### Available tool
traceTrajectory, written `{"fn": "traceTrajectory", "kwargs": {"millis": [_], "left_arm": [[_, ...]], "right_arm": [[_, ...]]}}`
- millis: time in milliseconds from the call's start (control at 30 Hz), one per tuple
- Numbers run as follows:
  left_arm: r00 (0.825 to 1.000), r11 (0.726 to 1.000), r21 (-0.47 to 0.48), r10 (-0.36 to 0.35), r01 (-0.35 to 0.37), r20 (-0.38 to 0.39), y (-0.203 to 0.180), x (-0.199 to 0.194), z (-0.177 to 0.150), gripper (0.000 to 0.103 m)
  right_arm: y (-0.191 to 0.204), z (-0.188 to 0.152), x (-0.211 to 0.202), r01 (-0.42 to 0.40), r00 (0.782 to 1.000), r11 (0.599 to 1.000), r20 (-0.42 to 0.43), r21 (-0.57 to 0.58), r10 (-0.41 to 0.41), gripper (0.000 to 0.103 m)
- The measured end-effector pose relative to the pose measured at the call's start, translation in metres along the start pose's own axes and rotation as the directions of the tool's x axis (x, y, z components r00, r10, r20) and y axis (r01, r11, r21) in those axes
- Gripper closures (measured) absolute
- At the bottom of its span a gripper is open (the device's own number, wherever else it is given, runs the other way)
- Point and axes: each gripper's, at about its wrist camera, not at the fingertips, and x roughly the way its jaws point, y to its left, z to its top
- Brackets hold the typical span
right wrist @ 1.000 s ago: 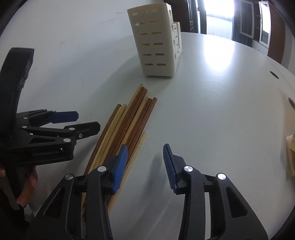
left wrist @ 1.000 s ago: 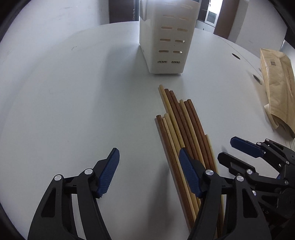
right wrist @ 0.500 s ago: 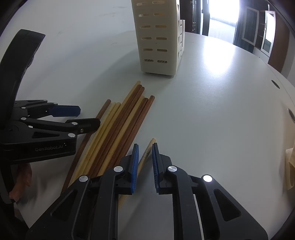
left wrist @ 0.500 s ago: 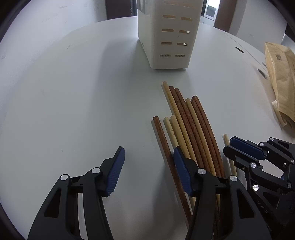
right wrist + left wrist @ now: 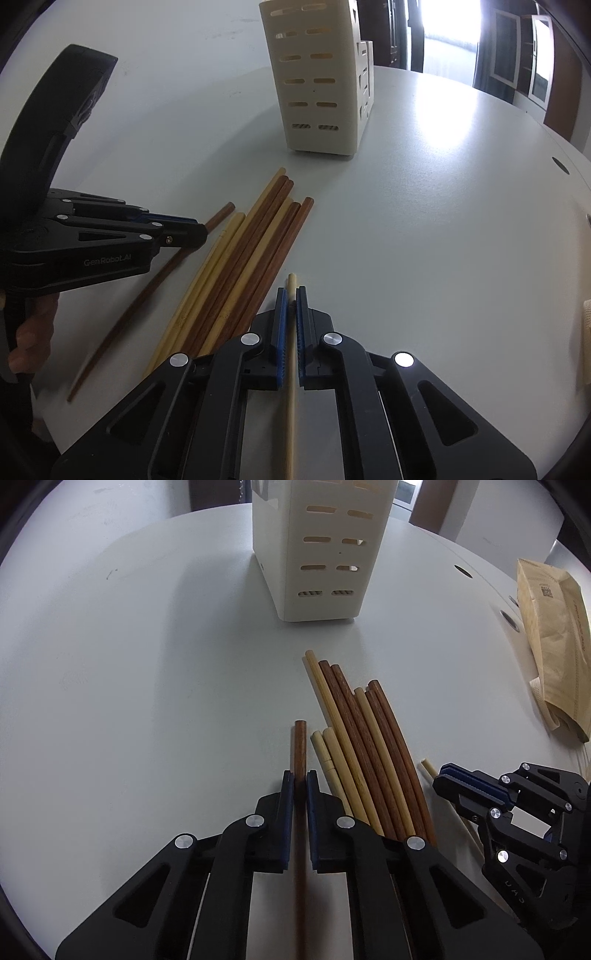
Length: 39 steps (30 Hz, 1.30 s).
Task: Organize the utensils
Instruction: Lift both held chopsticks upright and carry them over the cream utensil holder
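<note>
Since a second ago I see both tools close: left gripper (image 5: 300,781) now clamps a dark chopstick (image 5: 300,746), right gripper (image 5: 291,299) a pale chopstick (image 5: 292,282), either side of the pile (image 5: 369,746) before the holder (image 5: 321,554).

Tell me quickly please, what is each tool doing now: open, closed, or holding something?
Left tool: closed on one dark brown chopstick.
Right tool: closed on one pale chopstick.

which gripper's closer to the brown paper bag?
Right. The right gripper, shut on a pale chopstick, sits on the bag side of the chopstick pile. The left gripper, shut on a dark chopstick, is across the pile.
</note>
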Motion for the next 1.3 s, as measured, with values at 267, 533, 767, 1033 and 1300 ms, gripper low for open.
{"fn": "traceTrajectory", "kwargs": {"millis": [267,533,767,1033,1300], "left_arm": [[0.986,0.992,0.019,-0.125,0.124,0.108,0.006,-0.039,-0.002,0.097],[0.948,0.986,0.023,-0.162,0.162,0.275,0.002,-0.091,0.002,0.097],[0.914,0.987,0.036,-0.156,0.154,0.374,-0.003,-0.131,0.008,0.097],[0.891,0.991,0.061,-0.130,0.115,0.435,-0.016,-0.159,0.021,0.097],[0.857,0.994,0.083,-0.105,0.072,0.505,-0.026,-0.190,0.038,0.097]], "right_arm": [[-0.024,0.009,-0.054,-0.157,0.960,0.986,0.241,0.049,0.141,0.098],[-0.037,0.029,-0.111,-0.176,0.879,0.984,0.455,0.033,0.142,0.098],[-0.033,0.048,-0.131,-0.133,0.870,0.991,0.481,0.011,0.112,0.098],[-0.026,0.067,-0.145,-0.117,0.854,0.993,0.510,-0.012,0.107,0.098],[-0.026,0.090,-0.155,-0.122,0.836,0.992,0.534,-0.038,0.123,0.098]]}}
